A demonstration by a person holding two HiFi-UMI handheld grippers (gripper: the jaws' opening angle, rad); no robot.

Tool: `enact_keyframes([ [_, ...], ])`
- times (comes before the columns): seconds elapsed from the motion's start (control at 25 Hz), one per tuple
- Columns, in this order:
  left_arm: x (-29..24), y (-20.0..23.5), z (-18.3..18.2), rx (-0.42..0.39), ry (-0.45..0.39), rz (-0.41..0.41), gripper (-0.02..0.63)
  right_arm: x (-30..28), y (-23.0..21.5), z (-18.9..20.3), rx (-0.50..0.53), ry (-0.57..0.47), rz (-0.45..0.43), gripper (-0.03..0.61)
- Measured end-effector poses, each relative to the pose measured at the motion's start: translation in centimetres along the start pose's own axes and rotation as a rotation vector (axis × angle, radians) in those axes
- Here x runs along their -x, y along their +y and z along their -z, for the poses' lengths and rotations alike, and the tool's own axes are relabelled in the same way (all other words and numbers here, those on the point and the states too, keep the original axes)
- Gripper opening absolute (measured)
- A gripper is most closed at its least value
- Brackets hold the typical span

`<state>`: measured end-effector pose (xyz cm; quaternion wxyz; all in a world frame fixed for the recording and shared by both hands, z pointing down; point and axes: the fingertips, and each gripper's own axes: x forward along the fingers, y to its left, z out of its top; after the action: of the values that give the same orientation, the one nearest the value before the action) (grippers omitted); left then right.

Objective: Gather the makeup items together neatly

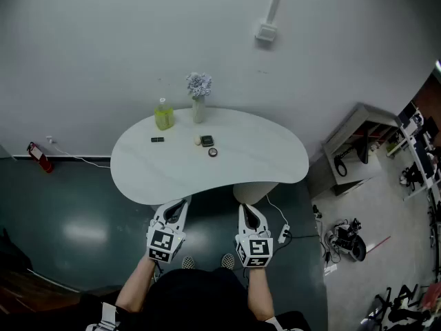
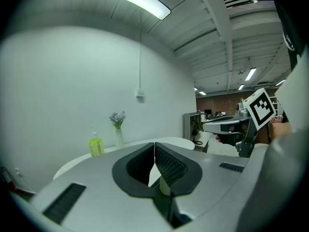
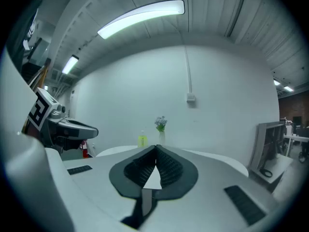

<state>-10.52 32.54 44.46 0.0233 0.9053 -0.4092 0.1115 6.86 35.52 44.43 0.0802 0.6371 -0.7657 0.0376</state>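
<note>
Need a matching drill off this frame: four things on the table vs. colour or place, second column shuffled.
Things:
1. bottle
2. vase
3. black flat case
4. round compact

Descriptions:
a. nearest the person of the four
b. holds pale flowers
c. yellow-green, left of the vase
d. lies alone, just in front of the bottle

Pairs: 1-c, 2-b, 3-d, 4-a

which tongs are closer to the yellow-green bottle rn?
Left. The left tongs sit off the near edge of the table, roughly in line with the yellow-green bottle; the right tongs are off the same edge, further right.
</note>
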Motion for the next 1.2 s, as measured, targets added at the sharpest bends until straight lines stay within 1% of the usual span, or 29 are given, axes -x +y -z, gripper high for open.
enact_keyframes([
  [0.16, -0.1, 0.2, 0.0, 0.002, -0.002, 0.006, 0.02, -0.4, 0.0, -0.2, -0.003, -0.001, 0.007, 0.031],
  [0.4, -0.2, 1.2, 0.0, 0.003, -0.001, 0.02, 0.02, -0.9, 0.5, -0.5, -0.055, -0.003, 0.016, 0.032],
  [0.64, -0.6, 1.8, 0.1, 0.005, 0.0, 0.027, 0.02, -1.2, 1.4, 0.9, -0.042, 0.044, 0.015, 0.032],
  [0.76, -1.0, 2.2, 0.0, 0.012, -0.005, 0.03, 0.02, -2.1, 1.6, 0.8, -0.031, 0.055, 0.01, 0.032],
  [0.96, -3.3, 3.2, -0.2, 0.023, -0.009, 0.029, 0.02, -4.5, 1.2, 0.3, 0.0, 0.064, -0.003, 0.032],
  [1.08, -5.4, 3.5, -0.9, 0.022, -0.016, 0.028, 0.02, -6.2, 0.1, 0.2, 0.018, 0.072, -0.015, 0.032],
  [1.2, -8.0, 4.3, -1.5, 0.022, -0.023, 0.011, 0.02, -8.9, -1.5, 0.2, 0.017, 0.077, -0.036, 0.032],
])
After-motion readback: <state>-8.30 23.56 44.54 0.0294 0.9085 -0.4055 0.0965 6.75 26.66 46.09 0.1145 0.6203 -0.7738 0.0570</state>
